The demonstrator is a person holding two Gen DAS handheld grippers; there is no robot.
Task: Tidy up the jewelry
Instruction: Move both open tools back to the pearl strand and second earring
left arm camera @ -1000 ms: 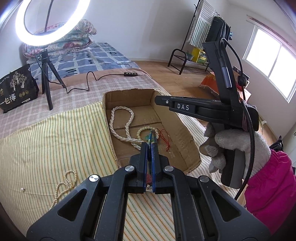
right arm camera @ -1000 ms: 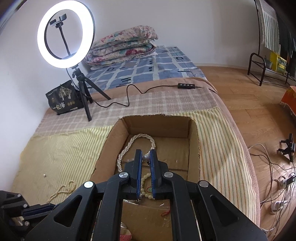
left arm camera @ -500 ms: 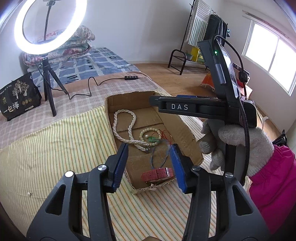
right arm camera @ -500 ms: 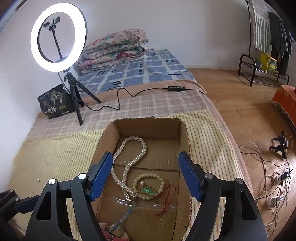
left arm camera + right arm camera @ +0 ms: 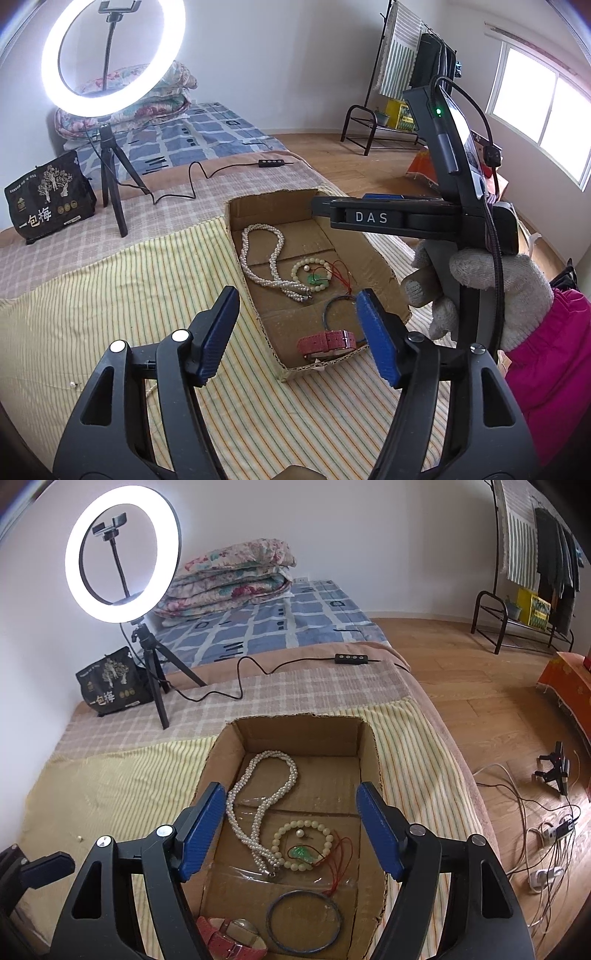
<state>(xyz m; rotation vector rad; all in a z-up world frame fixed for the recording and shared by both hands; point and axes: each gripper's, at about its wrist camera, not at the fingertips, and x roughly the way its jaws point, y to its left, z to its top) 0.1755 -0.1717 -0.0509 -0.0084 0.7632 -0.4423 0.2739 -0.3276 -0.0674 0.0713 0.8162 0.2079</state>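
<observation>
Bright, even daylight throughout, streaming from a window (image 5: 539,122) at right and joined by a glowing ring light (image 5: 110,55) blown out to pure white. Soft, faint shadows only, inside the cardboard box (image 5: 369,760). Sharp centres; heavy fisheye bending of walls and floor, dark vignetted corners, slight softness toward the edges.

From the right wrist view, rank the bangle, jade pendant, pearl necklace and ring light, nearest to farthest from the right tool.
1. Bangle, box's near end.
2. Jade pendant, mid-box, inside the bead bracelet.
3. Pearl necklace, left, reaching back.
4. Ring light, far left.
</observation>
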